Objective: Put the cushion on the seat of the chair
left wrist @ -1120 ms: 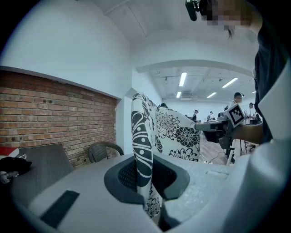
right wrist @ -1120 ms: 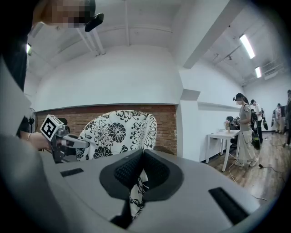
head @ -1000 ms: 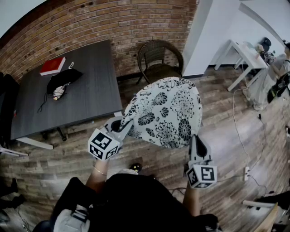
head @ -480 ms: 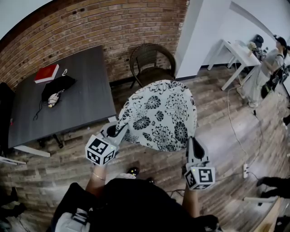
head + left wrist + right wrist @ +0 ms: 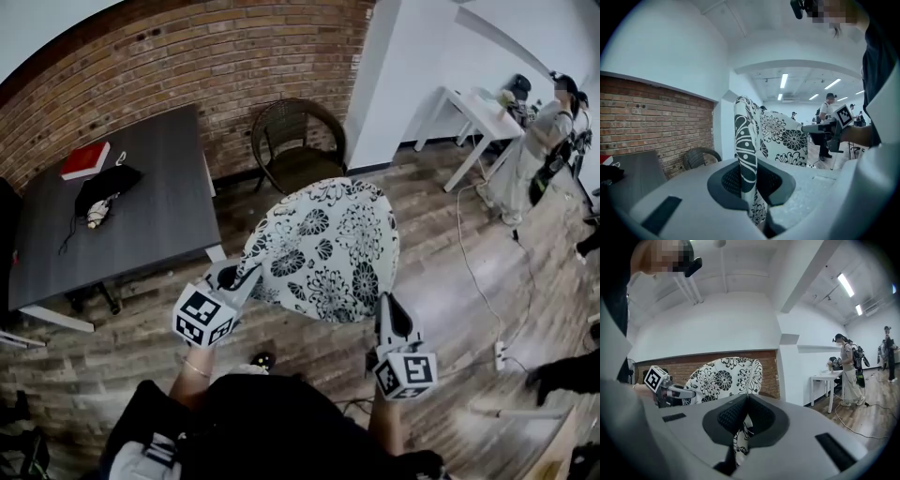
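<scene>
So the cushion [image 5: 323, 248], white with a black flower print, is up in the air over the wooden floor [image 5: 441, 253], hanging between the two grippers and tipped a bit. It's not on anything right now.

The left gripper [image 5: 751, 176] is clamped on the cushion's left edge. In the left gripper view the fabric rim runs straight up between the two dark pads, pinched tight. Same deal on the other side: the right gripper [image 5: 746, 416] has its jaws closed on the right edge, with a fold of printed fabric squeezed in the gap.

The wicker chair [image 5: 295, 141] sits past the far edge of the cushion, backed up against the brick wall [image 5: 187, 56] and just beside a white pillar [image 5: 384, 84]. From the head view the cushion's far edge looks close to the front of the seat, but I can't tell how high above it.

To the left of the chair there's a dark surface [image 5: 141, 234] with a red book [image 5: 84, 159] and a black bundle [image 5: 105, 186] on it. Off to the right, a person [image 5: 539, 141] stands by a white table [image 5: 469, 105].
</scene>
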A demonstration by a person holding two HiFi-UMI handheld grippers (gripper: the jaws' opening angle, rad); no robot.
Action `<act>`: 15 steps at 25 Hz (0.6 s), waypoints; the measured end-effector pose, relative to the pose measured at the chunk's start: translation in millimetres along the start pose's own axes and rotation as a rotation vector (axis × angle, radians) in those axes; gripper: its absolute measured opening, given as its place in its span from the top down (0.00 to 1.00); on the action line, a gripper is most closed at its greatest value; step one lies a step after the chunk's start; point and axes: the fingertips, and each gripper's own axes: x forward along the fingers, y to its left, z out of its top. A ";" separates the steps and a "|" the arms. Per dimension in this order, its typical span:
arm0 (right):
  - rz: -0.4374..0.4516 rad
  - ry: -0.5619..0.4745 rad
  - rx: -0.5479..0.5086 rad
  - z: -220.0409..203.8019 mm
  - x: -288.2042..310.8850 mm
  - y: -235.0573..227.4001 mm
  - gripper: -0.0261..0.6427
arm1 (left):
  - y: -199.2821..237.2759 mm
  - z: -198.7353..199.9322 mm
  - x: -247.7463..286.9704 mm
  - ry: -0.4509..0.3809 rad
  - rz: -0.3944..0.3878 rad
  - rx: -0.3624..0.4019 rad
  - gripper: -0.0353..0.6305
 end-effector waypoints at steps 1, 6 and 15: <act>-0.001 -0.001 0.006 0.1 0.6 0.3 0.96 | -0.6 0.8 0.6 0.002 -0.005 0.006 0.93; 0.018 0.005 0.022 3.2 0.8 2.2 0.96 | -6.8 5.4 -2.8 0.019 -0.002 0.020 0.93; 0.051 0.040 0.049 2.0 8.3 -2.7 0.96 | -6.7 2.9 -0.2 0.054 0.015 -0.011 0.93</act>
